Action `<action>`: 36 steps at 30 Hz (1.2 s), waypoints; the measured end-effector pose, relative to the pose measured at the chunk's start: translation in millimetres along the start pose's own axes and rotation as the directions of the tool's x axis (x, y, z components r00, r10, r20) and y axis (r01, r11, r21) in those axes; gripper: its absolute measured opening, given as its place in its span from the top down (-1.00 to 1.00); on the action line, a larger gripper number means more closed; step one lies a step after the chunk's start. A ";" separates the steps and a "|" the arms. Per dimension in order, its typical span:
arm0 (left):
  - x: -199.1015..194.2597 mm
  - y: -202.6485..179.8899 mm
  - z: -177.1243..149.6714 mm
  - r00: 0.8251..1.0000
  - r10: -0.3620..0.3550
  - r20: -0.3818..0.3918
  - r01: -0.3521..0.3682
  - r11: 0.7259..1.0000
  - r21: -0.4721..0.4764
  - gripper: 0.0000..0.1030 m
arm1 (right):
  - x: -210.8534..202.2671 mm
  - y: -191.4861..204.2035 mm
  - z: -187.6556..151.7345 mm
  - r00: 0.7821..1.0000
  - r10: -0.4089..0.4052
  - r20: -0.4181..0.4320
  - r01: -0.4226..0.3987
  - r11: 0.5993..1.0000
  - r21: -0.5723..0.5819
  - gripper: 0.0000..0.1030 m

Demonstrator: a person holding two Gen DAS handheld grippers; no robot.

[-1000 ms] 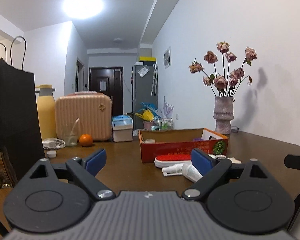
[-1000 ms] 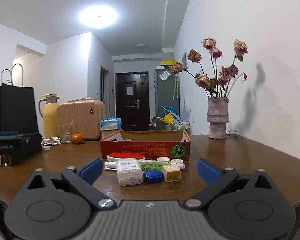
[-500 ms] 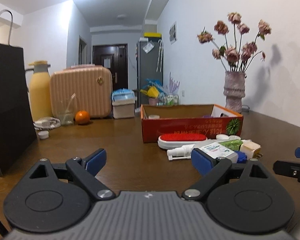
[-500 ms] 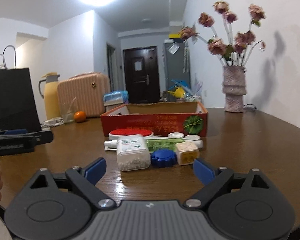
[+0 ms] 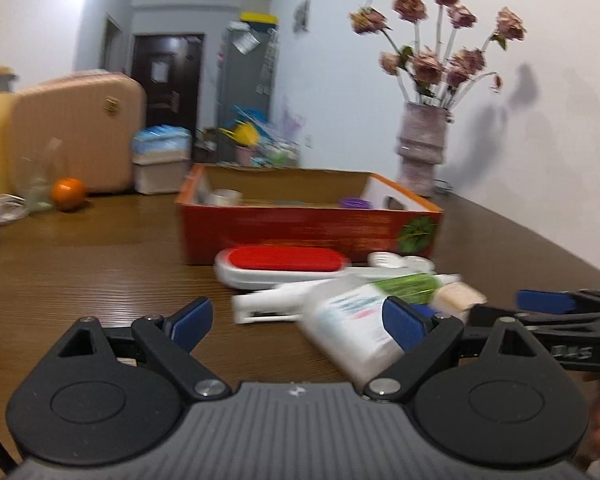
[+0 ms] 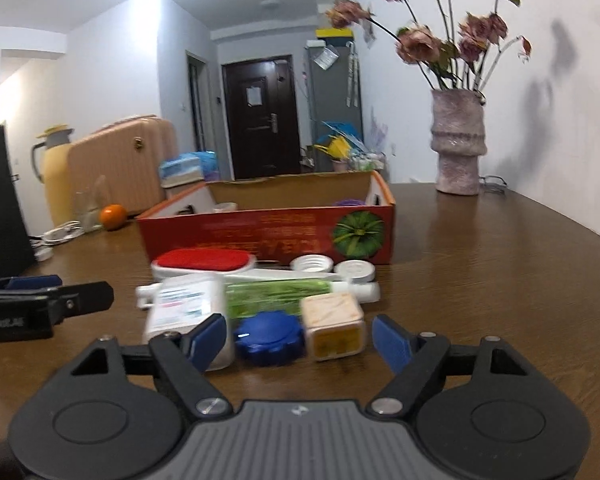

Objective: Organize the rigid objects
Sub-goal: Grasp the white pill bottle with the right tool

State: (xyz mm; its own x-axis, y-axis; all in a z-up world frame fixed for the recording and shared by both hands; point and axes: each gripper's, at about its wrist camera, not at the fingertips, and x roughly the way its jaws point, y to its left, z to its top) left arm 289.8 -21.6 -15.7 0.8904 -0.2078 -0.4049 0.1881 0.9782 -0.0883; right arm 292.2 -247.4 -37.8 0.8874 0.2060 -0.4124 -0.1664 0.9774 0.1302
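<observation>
- The left gripper is spread wide with nothing between its pads; bare table shows in the gap, and the white pill bottle lies just past its right-hand pad.
- That bottle lies on its side, left end of the front row. From the right wrist view its long axis runs away from the camera toward the red cardboard box, label up. I cannot tell which end is the cap.
- Behind it a lint brush with a red pad lies crosswise, long axis parallel to the box's front wall. A green-labelled tube lies the same way, its white cap end pointing right.
- The blue round lid sits flat in front of the tube, touching or nearly touching the bottle on its left.
- The small yellow-labelled square jar stands just right of the lid, and two white caps lie behind against the box.
- The right gripper is closing. The lid and jar sit ahead of its opening, neither pressed by a pad yet.
- To do the pick well, I would settle on one item, probably the jar. Centre the pads on its flat left and right faces so the lid is not pinched along with it.
- Go in low and level, grip below the top edge, then lift clear before carrying it over the box's front wall.
- The risk, as I judge it, is nudging the bottle and rolling it sideways.
</observation>
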 end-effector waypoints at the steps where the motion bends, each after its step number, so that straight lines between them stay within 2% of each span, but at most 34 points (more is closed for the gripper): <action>1: 6.5 -5.8 2.6 1.000 -0.016 -0.006 0.016 1.000 0.004 -0.82 | 4.1 -4.0 2.1 1.000 -0.006 -0.007 0.006 1.000 0.001 -0.54; 5: 36.6 -26.7 13.9 1.000 -0.014 -0.003 0.014 0.997 0.078 -0.82 | 10.7 -16.9 8.0 1.000 -0.006 -0.013 0.006 1.000 0.002 -0.54; 7: 50.5 -25.8 18.9 0.998 -0.052 -0.028 0.054 0.996 0.067 -0.81 | 11.5 -19.5 8.2 1.000 0.007 -0.018 -0.007 1.000 -0.001 -0.54; 8: 57.6 -22.9 21.2 0.996 -0.076 -0.037 0.078 0.996 0.049 -0.79 | 11.2 -20.2 7.3 1.000 0.019 -0.023 -0.019 1.000 -0.002 -0.42; 11: 74.0 -14.5 26.3 0.988 -0.122 -0.093 0.123 0.992 -0.002 -0.36 | 8.2 -18.5 2.9 0.995 0.080 -0.052 -0.079 0.997 0.008 -0.07; 12: 77.8 -11.7 26.4 0.983 -0.149 -0.110 0.147 0.989 -0.022 -0.27 | 7.0 -17.0 0.9 0.993 0.100 -0.061 -0.099 0.995 0.012 0.05; 14: 80.9 -7.9 24.6 0.978 -0.161 -0.130 0.156 0.986 -0.051 -0.20 | 4.2 -12.2 -3.7 0.987 0.140 -0.083 -0.139 0.990 0.019 0.17; 19: 72.6 0.0 20.0 0.976 -0.162 -0.146 0.152 0.986 -0.074 0.30 | -0.6 5.2 -15.8 0.961 0.247 -0.121 -0.243 0.969 0.051 0.20; 21: 63.0 6.0 15.9 0.972 -0.180 -0.149 0.165 0.981 -0.105 0.39 | -2.6 11.9 -17.8 0.954 0.274 -0.117 -0.269 0.961 0.064 0.20; 23: 51.6 11.4 10.9 0.968 -0.198 -0.153 0.177 0.974 -0.143 0.41 | -3.3 16.5 -19.3 0.948 0.299 -0.106 -0.290 0.952 0.095 0.21; 25: 39.9 15.0 2.9 0.964 -0.222 -0.148 0.196 0.965 -0.174 0.41 | -2.0 17.1 -20.6 0.941 0.322 -0.107 -0.306 0.941 0.141 0.30; 29: 27.4 16.9 -2.9 0.955 -0.254 -0.154 0.215 0.949 -0.229 0.43 | -3.7 12.3 -22.8 0.934 0.346 -0.084 -0.319 0.919 0.233 0.31; 32: 25.9 21.3 -4.4 0.940 -0.305 -0.156 0.246 0.917 -0.314 0.41 | 0.6 3.4 -20.9 0.949 0.311 -0.061 -0.278 0.911 0.306 0.29; 36: 35.0 24.4 -5.3 0.948 -0.277 -0.156 0.211 0.916 -0.341 0.37 | 13.2 -5.2 -15.1 0.955 0.289 -0.064 -0.249 0.901 0.354 0.29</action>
State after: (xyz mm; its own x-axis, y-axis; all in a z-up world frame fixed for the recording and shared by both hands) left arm 323.4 -5.0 -36.8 0.7272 -0.4684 -0.5018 0.2190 0.8511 -0.4771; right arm 298.3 -249.0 -57.5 0.7725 0.4818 -0.4137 -0.2184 0.8133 0.5393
